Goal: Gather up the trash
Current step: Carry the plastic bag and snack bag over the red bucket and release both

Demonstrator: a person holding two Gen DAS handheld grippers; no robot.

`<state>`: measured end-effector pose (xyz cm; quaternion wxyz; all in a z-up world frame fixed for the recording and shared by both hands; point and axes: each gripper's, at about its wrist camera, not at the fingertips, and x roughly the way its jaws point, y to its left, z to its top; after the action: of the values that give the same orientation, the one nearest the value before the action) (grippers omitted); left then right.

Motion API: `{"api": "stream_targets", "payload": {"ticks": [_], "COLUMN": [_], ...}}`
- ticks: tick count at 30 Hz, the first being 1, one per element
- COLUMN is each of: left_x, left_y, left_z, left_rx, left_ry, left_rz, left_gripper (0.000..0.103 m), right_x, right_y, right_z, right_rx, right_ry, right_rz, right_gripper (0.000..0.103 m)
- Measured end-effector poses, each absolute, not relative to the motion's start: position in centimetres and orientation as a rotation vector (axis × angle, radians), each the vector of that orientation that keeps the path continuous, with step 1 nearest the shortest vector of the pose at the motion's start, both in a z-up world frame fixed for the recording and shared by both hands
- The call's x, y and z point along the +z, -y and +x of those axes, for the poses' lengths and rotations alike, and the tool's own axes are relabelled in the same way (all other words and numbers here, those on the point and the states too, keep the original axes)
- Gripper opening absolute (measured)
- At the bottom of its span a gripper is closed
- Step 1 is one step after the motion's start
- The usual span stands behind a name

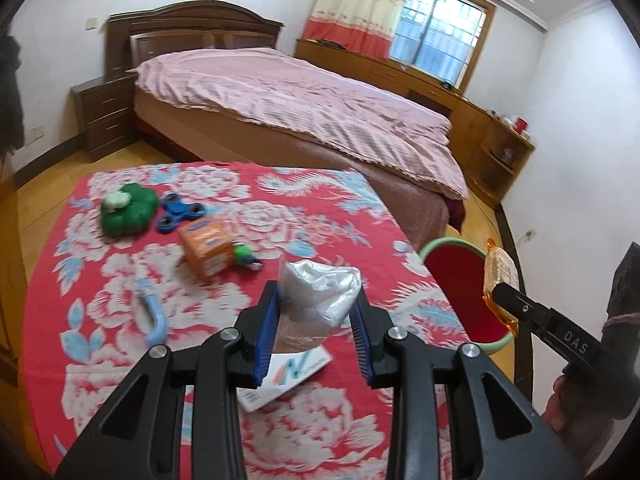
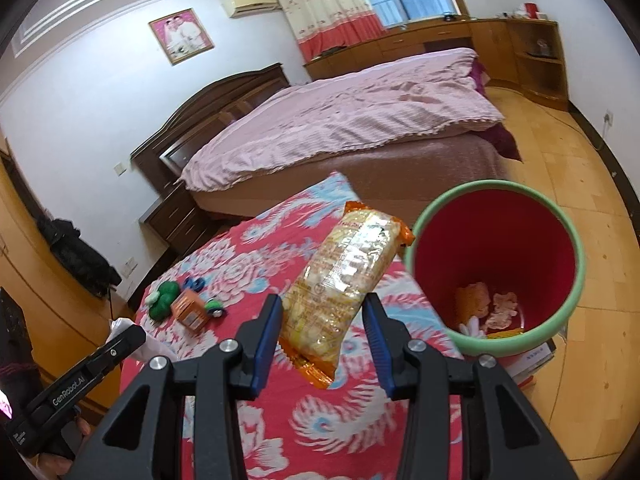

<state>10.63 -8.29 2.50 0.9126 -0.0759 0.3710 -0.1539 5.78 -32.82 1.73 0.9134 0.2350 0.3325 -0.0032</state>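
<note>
Right gripper [image 2: 323, 334] is clamped on a snack pack [image 2: 348, 280], held in the air at the table's corner, just beside the bin [image 2: 576, 256] rim and not yet over the opening. Left gripper [image 1: 316, 312] is closed on a crumpled plastic bag [image 1: 320, 288], above the table [image 1: 340, 216] near a card [image 1: 288, 376] lying under it. Pack looks light, crinkly, slippery film, contents probably brittle; grip sits low on its body, so it may swing or slide, and mid-body is the safer hold. Bag is soft, near weightless, compresses easily, any pinch through the bunched part should do. Bin is wide-mouthed, some scraps already at the bottom, stands off the table's right edge, so drops have good margin. Open air above the bin; the two grippers are apart but share that side, so take turns. Toys, an orange box [image 1: 206, 246] and a blue clip [image 1: 154, 316] sit well left, out of the path.
</note>
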Motion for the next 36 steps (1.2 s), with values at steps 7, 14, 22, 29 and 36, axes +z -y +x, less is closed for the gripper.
{"api": "stream_targets", "payload": {"ticks": [7,14,22,29,36], "left_x": [2.2,1.6,0.8,0.1,-0.7], "left_y": [13.2,17.9,22.3,25.2,28.0], "left_z": [12.1,13.6,14.7,15.4,15.6], "left_rx": [-0.411,-0.490,-0.575,-0.613,-0.667], "left_ry": [-0.797,-0.829,-0.832,-0.853,-0.863], "left_rz": [-0.107,-0.063,-0.029,0.000,0.036], "left_gripper": [0.034,0.034,0.034,0.034,0.034], "right_x": [0.5,-1.3,-3.2,-3.7,-3.8], "right_y": [36.7,40.2,43.4,45.3,46.5], "right_z": [5.7,5.9,6.2,6.1,5.2], "right_rx": [-0.077,-0.137,-0.203,-0.227,-0.245], "right_ry": [-0.686,-0.704,-0.721,-0.707,-0.688], "right_rz": [0.536,0.586,0.609,0.616,0.646], "right_gripper": [0.045,0.045,0.045,0.045,0.045]}}
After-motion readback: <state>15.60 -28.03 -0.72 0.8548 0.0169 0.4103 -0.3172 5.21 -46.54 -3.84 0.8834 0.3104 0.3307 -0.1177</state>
